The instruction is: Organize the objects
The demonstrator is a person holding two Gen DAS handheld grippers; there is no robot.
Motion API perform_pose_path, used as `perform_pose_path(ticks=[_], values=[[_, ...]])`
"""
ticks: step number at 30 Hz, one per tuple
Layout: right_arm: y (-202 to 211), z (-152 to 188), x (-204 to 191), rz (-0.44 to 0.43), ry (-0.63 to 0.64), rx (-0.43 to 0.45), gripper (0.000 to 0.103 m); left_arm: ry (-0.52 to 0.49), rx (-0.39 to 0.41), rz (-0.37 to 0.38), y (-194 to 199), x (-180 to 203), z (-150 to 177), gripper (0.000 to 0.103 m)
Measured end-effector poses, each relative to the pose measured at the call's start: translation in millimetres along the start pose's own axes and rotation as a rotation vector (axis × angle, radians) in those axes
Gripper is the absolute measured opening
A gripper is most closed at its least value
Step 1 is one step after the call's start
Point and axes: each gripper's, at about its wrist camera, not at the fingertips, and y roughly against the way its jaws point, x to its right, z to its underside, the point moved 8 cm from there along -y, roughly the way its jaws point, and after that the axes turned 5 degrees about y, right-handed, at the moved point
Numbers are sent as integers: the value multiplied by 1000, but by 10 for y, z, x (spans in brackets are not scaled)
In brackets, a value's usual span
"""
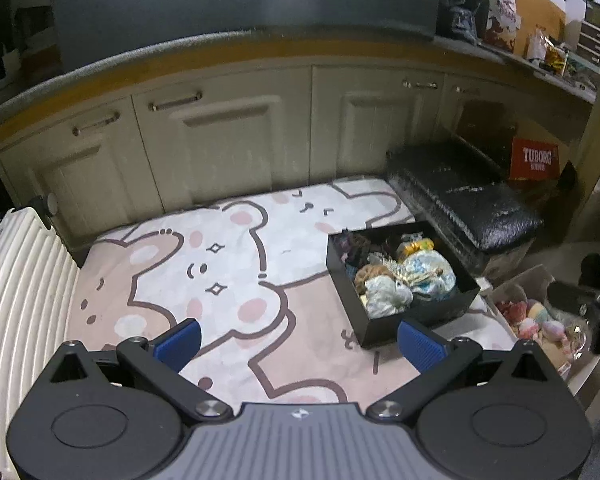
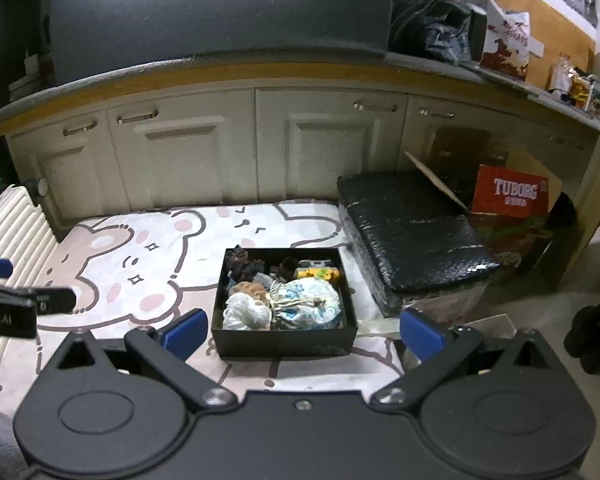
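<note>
left gripper [image 1: 298,342]: jaws spread wide, nothing held; hovers over the mat [image 1: 228,264], lower centre of the left view. Its tip is also seen at the left edge of the right view.
right gripper [image 2: 300,330]: jaws spread wide, nothing held; lined up on the box [image 2: 284,344], which sits dead centre between the blue pads [image 2: 182,330].
box: black, open-topped, set on the mat's right part; centre of the right view, right of centre in the left view. Packed with soft items to about rim height, judged so that everything is kept in one place.
contents: white bundle [image 2: 246,312] at front left, blue-white pouch [image 2: 312,302] at front right, brown piece [image 2: 252,290] behind the bundle, yellow item [image 2: 318,273] at the back. Dark pieces at back left cannot be identified.
loose items: pastel soft things [image 1: 534,318] are seen in a clear bag at the lower right of the left view, off the mat, well apart from the box. Judged to be the remaining stock.
black pad [image 2: 412,232]: wrapped, just beside the box's right side, against the cabinets [image 2: 204,148].
step: judged between picks; both tools are kept raised and clear of the box.
risk: the box is nearly full; added items may sit proud of the rim.
</note>
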Motion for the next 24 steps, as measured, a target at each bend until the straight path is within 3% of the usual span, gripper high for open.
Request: perform_pose_path(ticks=[7,24], values=[[-96,52,-18,27,4,-26,103,12,20,-44,-46,-65,37,103],[-204,99,-35,31,-2,-68,103,23,-19,-27,-137,-93,78,103]])
